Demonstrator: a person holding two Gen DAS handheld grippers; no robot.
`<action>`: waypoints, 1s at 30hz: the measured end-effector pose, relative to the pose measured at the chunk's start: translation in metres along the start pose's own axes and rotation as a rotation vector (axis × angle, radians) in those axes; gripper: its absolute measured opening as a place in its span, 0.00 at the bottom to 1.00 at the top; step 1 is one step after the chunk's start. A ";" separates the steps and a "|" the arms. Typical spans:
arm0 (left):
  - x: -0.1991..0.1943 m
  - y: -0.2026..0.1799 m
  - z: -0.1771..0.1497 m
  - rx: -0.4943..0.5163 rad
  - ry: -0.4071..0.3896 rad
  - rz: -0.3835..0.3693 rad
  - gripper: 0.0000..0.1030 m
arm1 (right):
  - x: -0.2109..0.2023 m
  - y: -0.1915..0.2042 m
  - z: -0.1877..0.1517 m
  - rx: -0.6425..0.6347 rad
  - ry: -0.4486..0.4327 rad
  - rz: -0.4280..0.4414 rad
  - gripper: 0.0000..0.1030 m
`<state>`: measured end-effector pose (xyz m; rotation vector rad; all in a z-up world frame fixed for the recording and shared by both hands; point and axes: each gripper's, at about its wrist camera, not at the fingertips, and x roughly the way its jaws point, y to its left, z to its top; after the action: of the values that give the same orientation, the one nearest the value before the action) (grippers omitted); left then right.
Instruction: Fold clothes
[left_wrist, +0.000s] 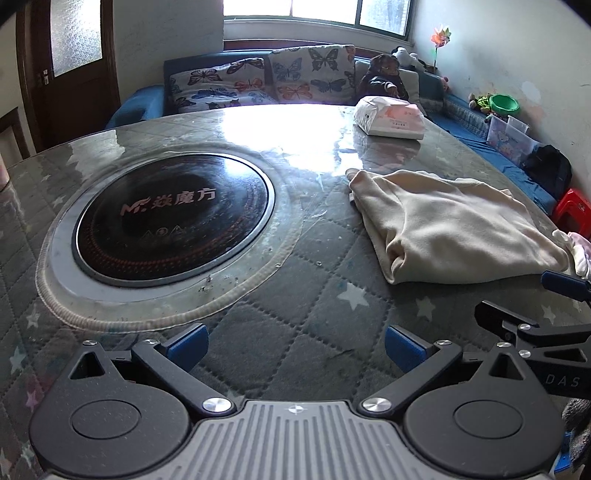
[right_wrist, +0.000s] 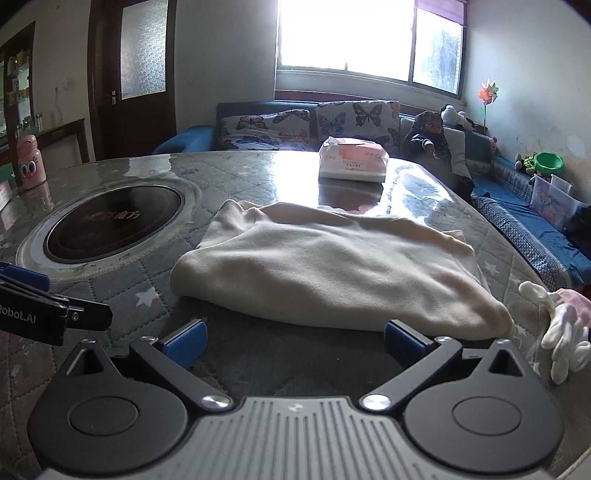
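Observation:
A cream garment (right_wrist: 332, 266) lies folded into a compact bundle on the quilted table; it also shows in the left wrist view (left_wrist: 458, 225) at the right. My right gripper (right_wrist: 295, 341) is open and empty, just in front of the bundle's near edge. My left gripper (left_wrist: 295, 345) is open and empty over bare table, left of the bundle. Each gripper shows at the edge of the other's view.
A round induction cooktop (left_wrist: 173, 218) is set into the table (left_wrist: 303, 302) at the left. A tissue pack (right_wrist: 352, 162) lies at the far side. White and pink cloth pieces (right_wrist: 561, 328) lie right of the bundle. A pink bottle (right_wrist: 31, 162) stands far left. A sofa runs behind.

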<state>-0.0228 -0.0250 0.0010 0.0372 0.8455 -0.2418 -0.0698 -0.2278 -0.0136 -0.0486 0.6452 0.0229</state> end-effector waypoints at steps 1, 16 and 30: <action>-0.001 0.000 -0.001 0.001 -0.001 0.001 1.00 | -0.001 0.000 0.000 0.002 0.001 -0.001 1.00; -0.009 -0.005 -0.019 0.023 0.007 0.024 1.00 | -0.001 0.002 -0.017 0.039 0.045 0.021 1.00; -0.009 -0.009 -0.020 0.035 0.012 0.031 1.00 | 0.000 0.000 -0.019 0.053 0.058 0.022 1.00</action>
<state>-0.0453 -0.0294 -0.0045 0.0841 0.8524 -0.2272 -0.0813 -0.2292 -0.0285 0.0089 0.7043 0.0262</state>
